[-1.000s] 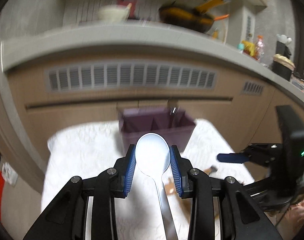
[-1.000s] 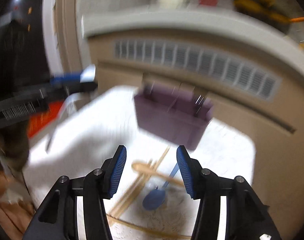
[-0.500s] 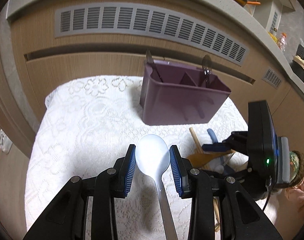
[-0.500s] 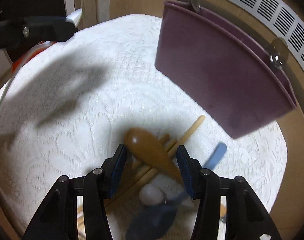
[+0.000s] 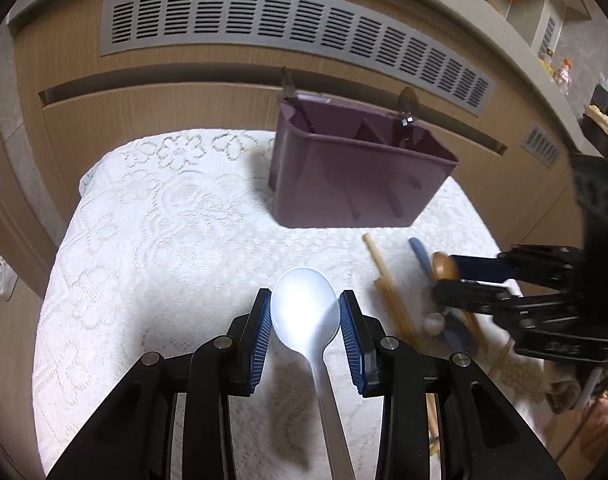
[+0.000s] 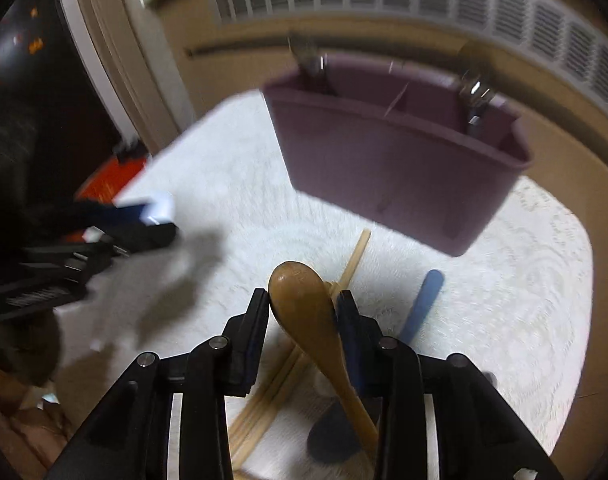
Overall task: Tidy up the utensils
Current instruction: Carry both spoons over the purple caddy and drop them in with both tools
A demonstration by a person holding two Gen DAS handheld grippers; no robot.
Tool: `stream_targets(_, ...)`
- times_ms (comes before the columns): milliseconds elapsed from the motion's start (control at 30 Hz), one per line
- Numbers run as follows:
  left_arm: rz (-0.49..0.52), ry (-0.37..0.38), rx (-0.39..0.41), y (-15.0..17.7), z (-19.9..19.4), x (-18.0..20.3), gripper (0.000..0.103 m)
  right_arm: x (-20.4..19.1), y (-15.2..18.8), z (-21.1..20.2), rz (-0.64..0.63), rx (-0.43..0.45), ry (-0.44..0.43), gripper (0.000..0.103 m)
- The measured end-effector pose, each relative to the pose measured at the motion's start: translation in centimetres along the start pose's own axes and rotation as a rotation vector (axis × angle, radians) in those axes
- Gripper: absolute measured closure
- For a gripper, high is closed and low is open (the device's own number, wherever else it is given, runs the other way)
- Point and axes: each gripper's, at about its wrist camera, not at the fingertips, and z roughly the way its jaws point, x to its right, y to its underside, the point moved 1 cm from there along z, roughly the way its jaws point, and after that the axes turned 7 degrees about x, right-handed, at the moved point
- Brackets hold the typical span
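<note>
**A:** Utensils — two are being handled at once. The left gripper [image 5: 305, 322] is clamping the bowl of a glossy white plastic spoon [image 5: 306, 312], pads pressing both sides, handle running back toward six o'clock. It's hovering over the white lace tablecloth [image 5: 164, 240], with the purple plastic divided caddy [image 5: 356, 184] up at about one o'clock from it.

**B:** And the right one?

**A:** The right gripper [image 6: 303, 312] is closing its jaws around the bowl of a brown wooden spoon [image 6: 302, 300]. The bowl is sitting between the pads; they look to be just meeting it. That spoon is lying in the loose pile on the cloth, on top of the pale wooden chopsticks [image 6: 354, 260], with a blue plastic spoon [image 6: 422, 302] at three o'clock beside it.

**B:** So which step is this?

**A:** I'd say the pickup, before dropping both into the caddy. Next, the right needs a firm pinch and a clean lift so the chopsticks aren't dragged along, then each spoon needs tipping handle-down into a compartment. Two metal utensils [image 5: 408, 110] are already standing in there.

**B:** What's changed in the last second?

**A:** The right gripper's jaws were wider, hovering above the pile; now they're down on the wooden spoon. The left has dropped lower, its grip unchanged.
</note>
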Motion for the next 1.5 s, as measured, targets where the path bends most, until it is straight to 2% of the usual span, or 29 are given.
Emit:
stream_targets(167, 0.010, 0.050, 0.065, -0.5, -1.9, 1.7, 0.068, -0.7, -0.6, -4.3, 0.038, 0.114, 0.004, 0.073)
stream_targets(333, 0.070, 0.070, 0.202, -2.8, -5.5, 4.0, 0.068, -0.1, -1.7, -9.4, 0.097, 0.256, 0.015, 0.076)
stream_targets(433, 0.140, 0.066, 0.329, -6.7, -8.2, 6.2, 0.068, -0.1, -3.9, -13.1, 0.091, 0.368, 0.034, 0.078)
stream_targets(533, 0.227, 0.055, 0.546, -11.8, -12.1, 9.0, 0.068, -0.7, -8.1, -17.9, 0.065, 0.518, 0.061, 0.078)
stream_targets(667, 0.307, 0.063, 0.807, -16.4, -15.8, 11.9, 0.068, -0.8, -13.1, -22.1, 0.057, 0.644, 0.045, 0.078)
stream_targets(733, 0.321, 0.068, 0.877, -17.9, -16.0, 12.5, 0.068, -0.4, -14.9, -23.1, 0.064, 0.686, 0.060, 0.078)
stream_targets(800, 0.320, 0.072, 0.907, -19.3, -15.4, 12.3, 0.068, 0.5, -16.2, -23.3, 0.088, 0.704, 0.071, 0.078)
stream_targets(900, 0.301, 0.077, 0.906, -21.0, -13.0, 11.4, 0.068, 2.2, -17.0, -22.1, 0.118, 0.694, 0.086, 0.078)
stream_targets(967, 0.286, 0.075, 0.879, -21.6, -10.7, 10.5, 0.068, 3.4, -16.9, -20.4, 0.121, 0.675, 0.107, 0.078)
stream_targets(1067, 0.232, 0.084, 0.788, -22.2, -6.1, 8.8, 0.068, 5.0, -16.4, -17.2, 0.144, 0.620, 0.119, 0.078)
stream_targets(1300, 0.149, 0.070, 0.612, -19.8, 2.9, 5.8, 0.068, 7.4, -15.3, -9.7, 0.185, 0.485, 0.104, 0.078)
stream_targets(1500, 0.091, 0.019, 0.498, -17.3, 7.9, 3.8, 0.068, 9.5, -13.4, -3.7, 0.245, 0.354, 0.105, 0.078)
